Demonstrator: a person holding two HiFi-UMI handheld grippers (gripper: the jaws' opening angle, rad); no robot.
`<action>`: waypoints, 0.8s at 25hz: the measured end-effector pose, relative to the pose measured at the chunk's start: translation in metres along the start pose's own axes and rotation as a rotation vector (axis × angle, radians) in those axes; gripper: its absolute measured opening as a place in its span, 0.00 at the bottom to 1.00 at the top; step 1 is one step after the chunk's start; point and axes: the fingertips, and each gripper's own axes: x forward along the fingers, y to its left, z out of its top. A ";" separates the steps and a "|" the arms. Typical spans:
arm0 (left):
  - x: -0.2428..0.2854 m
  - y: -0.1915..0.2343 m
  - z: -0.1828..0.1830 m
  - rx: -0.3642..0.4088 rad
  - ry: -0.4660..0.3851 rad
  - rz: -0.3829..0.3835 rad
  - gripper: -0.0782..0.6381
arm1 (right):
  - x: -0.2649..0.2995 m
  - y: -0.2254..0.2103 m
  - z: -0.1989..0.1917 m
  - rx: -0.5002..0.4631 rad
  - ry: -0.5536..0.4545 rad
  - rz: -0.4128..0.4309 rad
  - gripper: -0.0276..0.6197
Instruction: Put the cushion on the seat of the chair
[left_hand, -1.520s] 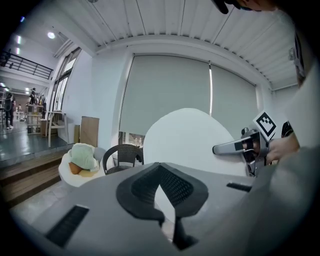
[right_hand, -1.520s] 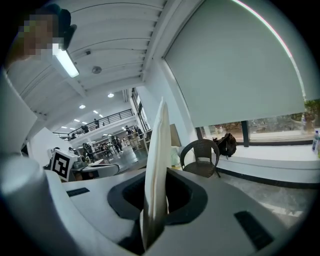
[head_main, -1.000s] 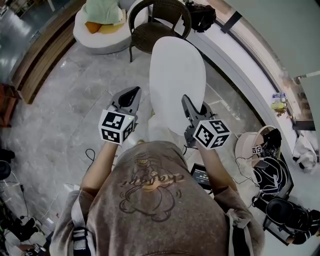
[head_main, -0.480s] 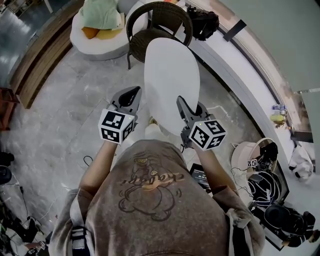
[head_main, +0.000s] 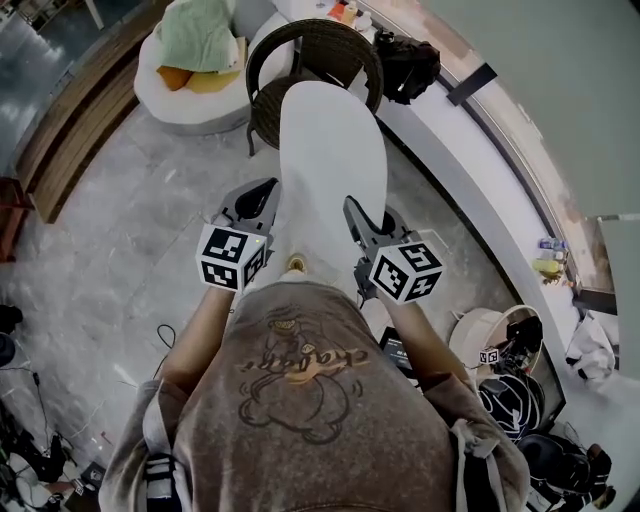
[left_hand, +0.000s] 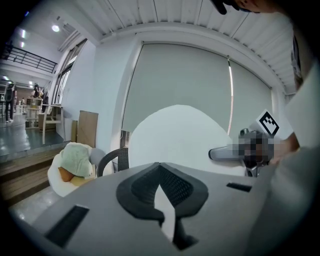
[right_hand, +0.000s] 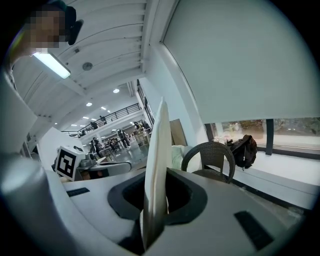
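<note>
Pinching the cushion (head_main: 330, 165) by opposite edges, you have your left gripper (head_main: 265, 190) and right gripper (head_main: 352, 208) both clamped nearly shut on it; it spans between them, with the chair (head_main: 262, 108) just ahead.

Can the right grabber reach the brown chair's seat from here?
Probably not yet. The right gripper is clamped on the edge of the white cushion, and the seat of the chair lies past the cushion's far end. Only open floor lies between, so walking closer should do.
</note>
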 end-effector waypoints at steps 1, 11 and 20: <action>0.006 0.003 0.003 -0.003 -0.002 0.005 0.12 | 0.003 -0.005 0.005 -0.001 0.001 0.004 0.15; 0.047 0.048 0.020 -0.006 0.007 0.036 0.12 | 0.052 -0.036 0.030 -0.001 0.023 0.010 0.15; 0.107 0.094 0.030 -0.011 0.036 -0.009 0.12 | 0.112 -0.063 0.052 0.024 0.026 -0.002 0.15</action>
